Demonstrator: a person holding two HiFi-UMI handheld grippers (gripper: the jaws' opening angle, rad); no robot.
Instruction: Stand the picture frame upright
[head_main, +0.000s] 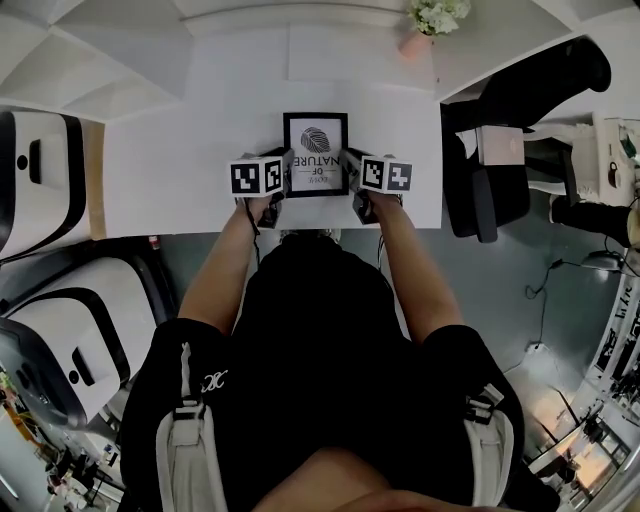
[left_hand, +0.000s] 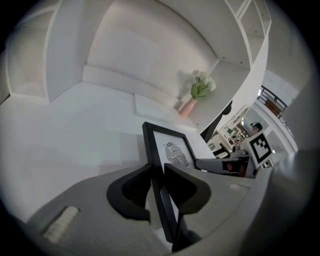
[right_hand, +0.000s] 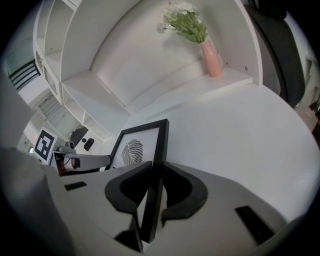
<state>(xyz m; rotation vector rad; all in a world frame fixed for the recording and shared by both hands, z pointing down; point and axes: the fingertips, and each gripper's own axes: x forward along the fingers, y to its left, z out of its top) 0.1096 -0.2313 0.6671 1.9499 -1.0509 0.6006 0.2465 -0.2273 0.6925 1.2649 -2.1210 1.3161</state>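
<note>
A black picture frame (head_main: 316, 153) with a leaf print lies face up towards the head camera on the white table (head_main: 170, 170). My left gripper (head_main: 286, 168) is shut on its left side rail, and my right gripper (head_main: 349, 166) is shut on its right side rail. In the left gripper view the black rail (left_hand: 170, 150) runs between the two dark pads of the left gripper (left_hand: 158, 186), which press on it. The right gripper view shows the same for the frame (right_hand: 137, 147) and the right gripper (right_hand: 154, 187). I cannot tell whether the frame's lower edge touches the table.
A pink vase with white flowers (head_main: 425, 25) stands at the table's far edge, beyond the frame. A black office chair (head_main: 490, 180) stands off the table's right side. White rounded machines (head_main: 35, 180) stand to the left. The table's near edge runs just behind the grippers.
</note>
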